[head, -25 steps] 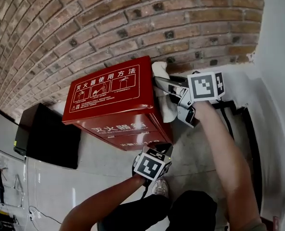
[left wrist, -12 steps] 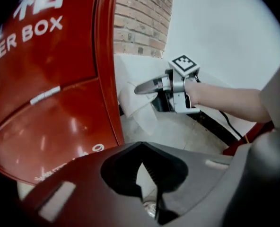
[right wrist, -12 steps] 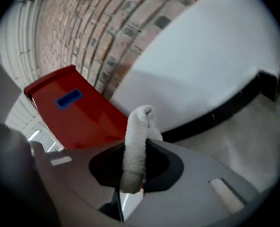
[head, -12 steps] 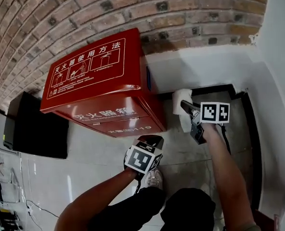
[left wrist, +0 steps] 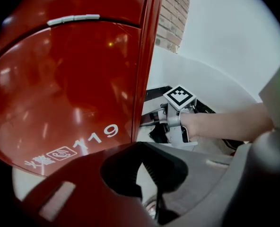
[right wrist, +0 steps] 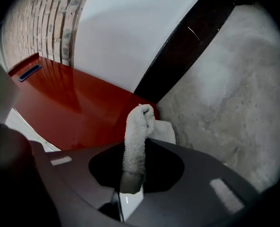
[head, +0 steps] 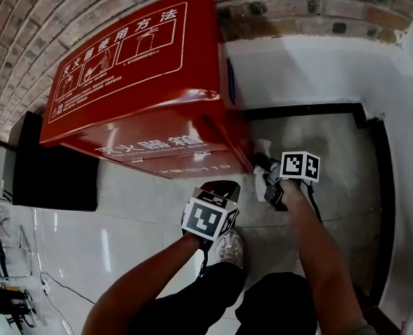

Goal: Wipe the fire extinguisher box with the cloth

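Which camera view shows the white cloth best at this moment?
The right gripper view: the cloth stands up between the shut tongs of the right gripper, by the red fire extinguisher box. The head view shows only a small white bit of it. In the left gripper view I cannot make it out.

red fire extinguisher box (head: 158,128), white cloth (right wrist: 136,136), brown brick wall (head: 39,26)

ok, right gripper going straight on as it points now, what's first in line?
The right gripper holds a white cloth ahead; first in line is the fire extinguisher box, its red side panel near the bottom corner. Possibly touching; depth unclear.
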A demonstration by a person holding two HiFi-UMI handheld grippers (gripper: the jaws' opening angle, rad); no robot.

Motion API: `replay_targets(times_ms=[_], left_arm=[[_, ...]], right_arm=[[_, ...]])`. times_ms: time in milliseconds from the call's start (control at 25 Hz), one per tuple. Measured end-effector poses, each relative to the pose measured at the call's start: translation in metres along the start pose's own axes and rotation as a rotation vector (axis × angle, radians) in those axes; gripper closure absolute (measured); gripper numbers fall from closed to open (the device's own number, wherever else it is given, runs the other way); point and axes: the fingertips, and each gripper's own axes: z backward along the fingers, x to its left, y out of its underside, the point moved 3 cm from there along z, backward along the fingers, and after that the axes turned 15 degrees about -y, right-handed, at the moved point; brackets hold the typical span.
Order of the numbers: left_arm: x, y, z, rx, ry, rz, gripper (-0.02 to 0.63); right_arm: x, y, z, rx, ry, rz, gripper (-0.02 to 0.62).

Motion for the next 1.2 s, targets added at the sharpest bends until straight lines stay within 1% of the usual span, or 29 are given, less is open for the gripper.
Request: replay_targets(times_ms=[120, 200, 320, 400, 560, 640, 720, 880, 1040, 1080, 1120, 1200], left_arm=[[0.011, 0.0, 0.007, 0.004, -0.025, -0.017, 0.606], [0.017, -0.006, 0.012, -0.009, -0.048, -0.016, 0.606], [0.019, -0.023, 0.027, -0.044, -0.072, -0.019, 0.606], [0.017, -0.036, 0.039, -0.071, -0.086, -0.025, 0.606], [0.006, -0.058, 0.065, -0.118, -0.099, -0.052, 0.606], [0.002, -0.065, 0.079, -0.134, -0.105, -0.064, 0.606], [0.002, -0.075, 0.092, -0.157, -0.117, -0.066, 0.606], [0.01, -0.09, 0.114, -0.199, -0.153, -0.067, 0.606], [0.029, -0.092, 0.14, -0.236, -0.208, -0.044, 0.606], [0.036, -0.09, 0.147, -0.243, -0.226, -0.035, 0.606], [0.044, -0.087, 0.156, -0.249, -0.247, -0.028, 0.606], [0.064, -0.078, 0.179, -0.262, -0.294, -0.022, 0.606]], right_arm=[[0.025, -0.006, 0.004, -0.005, -0.093, -0.006, 0.515], [0.052, -0.015, 0.008, -0.007, -0.138, 0.035, 0.515], [0.105, -0.028, 0.016, -0.018, -0.194, 0.125, 0.515], [0.143, -0.038, 0.022, -0.029, -0.22, 0.193, 0.517], [0.217, -0.058, 0.035, -0.043, -0.233, 0.346, 0.517], [0.252, -0.062, 0.042, -0.057, -0.249, 0.39, 0.517], [0.283, -0.068, 0.048, -0.08, -0.283, 0.414, 0.517], [0.34, -0.078, 0.06, -0.127, -0.402, 0.435, 0.517], [0.389, -0.083, 0.074, -0.165, -0.565, 0.472, 0.517], [0.392, -0.084, 0.077, -0.178, -0.579, 0.462, 0.517], [0.393, -0.084, 0.08, -0.194, -0.571, 0.451, 0.517], [0.391, -0.084, 0.089, -0.247, -0.499, 0.473, 0.517]])
